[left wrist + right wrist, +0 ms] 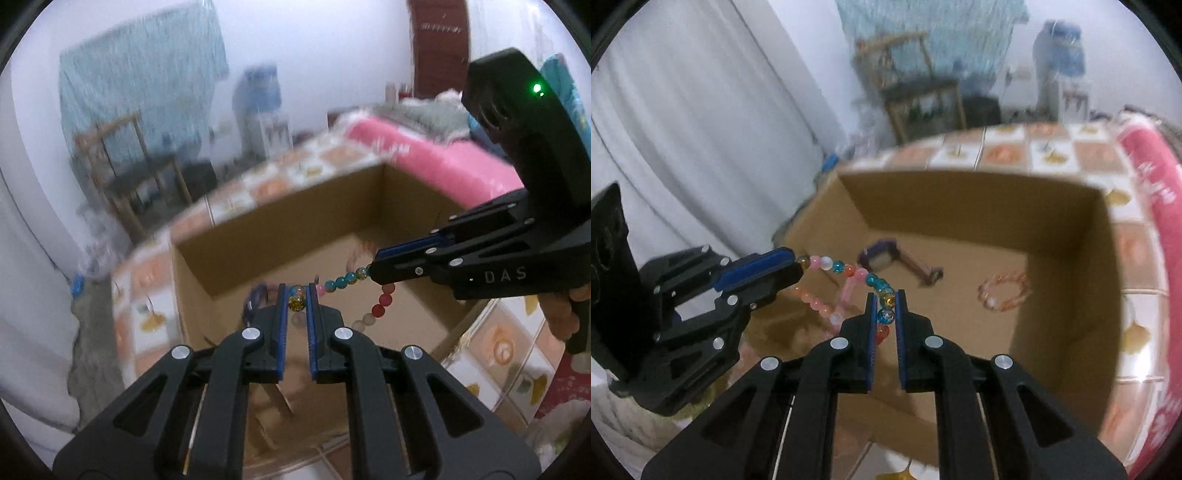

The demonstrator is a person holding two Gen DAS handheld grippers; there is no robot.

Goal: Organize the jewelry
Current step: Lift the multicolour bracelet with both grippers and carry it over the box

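Note:
A multicoloured bead bracelet [341,282] hangs stretched between my two grippers above an open cardboard box [280,218]. My left gripper [297,298] is shut on a yellow bead at one end. My right gripper [885,308] is shut on beads at the other end; it also shows in the left wrist view [371,271]. The bracelet [846,269] sags in a loop between them, and my left gripper [798,264] shows at left in the right wrist view. Inside the box [1067,266] lie a pink bead bracelet [1004,293] and a purple watch [886,258].
The box stands on a tiled-pattern tablecloth [997,151]. A pink cushion [424,155] lies behind the box. A white curtain [683,129] hangs at the left. A wooden chair [916,88] and a water dispenser [1058,59] stand at the far wall.

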